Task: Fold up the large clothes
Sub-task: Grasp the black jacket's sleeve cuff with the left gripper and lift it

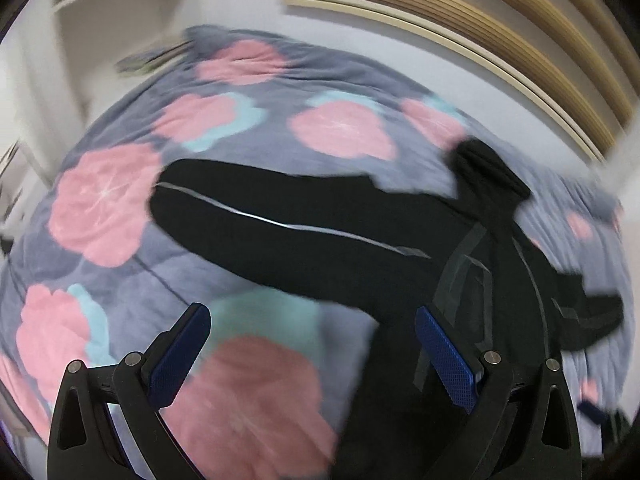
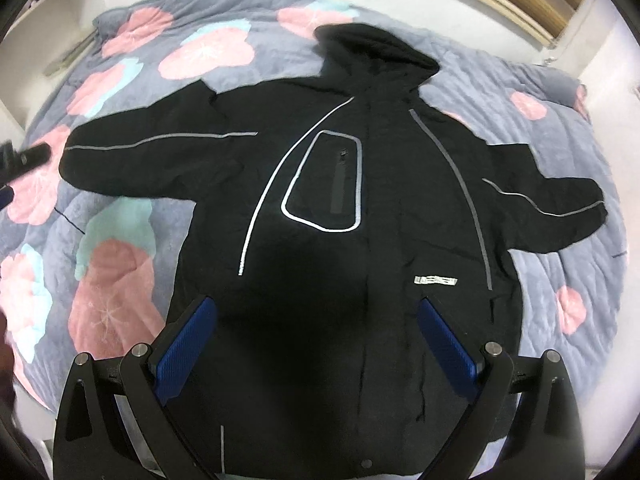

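Black jacket (image 2: 340,208) lies spread flat, front up, on a grey quilt (image 2: 132,92) w/ pink and teal flowers. Hood (image 2: 376,56) points toward the far side of the bed; both sleeves are stretched out to the sides. Grey reflective piping runs along each sleeve and curves down the chest; a piped pocket outline w/ a dark zip sits near the centre, and a small white label (image 2: 436,281) is lower on the right of the picture.

Right gripper (image 2: 316,340) hovers over the jacket's lower body, blue pads wide apart, nothing between them. At the left edge of that view the left gripper shows as a blurred dark shape near the sleeve cuff.

Left gripper (image 1: 312,344), in its own view, is also spread open and holds nothing. View is motion-blurred. One sleeve (image 1: 280,220) runs across the quilt ahead of it; the right finger overlaps the jacket body, the left finger is over bare quilt. Wooden slatted panel (image 1: 480,20) and white shelf (image 1: 120,0) stand behind the bed.
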Demonstrator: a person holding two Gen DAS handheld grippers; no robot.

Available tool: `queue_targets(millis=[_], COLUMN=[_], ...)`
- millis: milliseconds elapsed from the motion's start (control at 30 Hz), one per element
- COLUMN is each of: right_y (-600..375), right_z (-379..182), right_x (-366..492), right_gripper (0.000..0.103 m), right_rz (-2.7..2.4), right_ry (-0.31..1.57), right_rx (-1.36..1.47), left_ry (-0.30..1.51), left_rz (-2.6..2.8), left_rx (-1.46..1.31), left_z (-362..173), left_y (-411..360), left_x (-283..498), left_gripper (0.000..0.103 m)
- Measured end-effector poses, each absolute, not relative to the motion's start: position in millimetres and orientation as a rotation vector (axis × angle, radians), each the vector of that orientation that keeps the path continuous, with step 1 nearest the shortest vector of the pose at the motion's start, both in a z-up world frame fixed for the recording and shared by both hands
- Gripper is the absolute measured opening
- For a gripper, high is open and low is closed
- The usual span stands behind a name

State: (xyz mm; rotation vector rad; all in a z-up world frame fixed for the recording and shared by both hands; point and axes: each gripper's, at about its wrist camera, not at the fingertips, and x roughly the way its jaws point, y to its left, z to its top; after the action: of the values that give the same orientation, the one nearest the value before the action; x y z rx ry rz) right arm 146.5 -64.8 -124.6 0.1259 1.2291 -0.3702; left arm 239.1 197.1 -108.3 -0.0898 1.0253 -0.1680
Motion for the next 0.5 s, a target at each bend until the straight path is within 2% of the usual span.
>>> queue_targets(millis=[333, 500], right_y=[-36.9, -26.3], right_z=[-170.8, -189.2], right_x=[208.7, 226.5], right_gripper=[0.101, 0.101], right_rz=[-0.242, -0.202], right_ry=[1.303, 1.333], right_rx=[0.06, 0.009], left_ry=[0.962, 0.975], left_rz=[0.083, 0.076], left_rx=[-0.391, -0.471], left_z=[-193.9, -232.2], left_y=[354.1, 386.6], left_x=[351.3, 394.4], left_gripper=[0.102, 0.102])
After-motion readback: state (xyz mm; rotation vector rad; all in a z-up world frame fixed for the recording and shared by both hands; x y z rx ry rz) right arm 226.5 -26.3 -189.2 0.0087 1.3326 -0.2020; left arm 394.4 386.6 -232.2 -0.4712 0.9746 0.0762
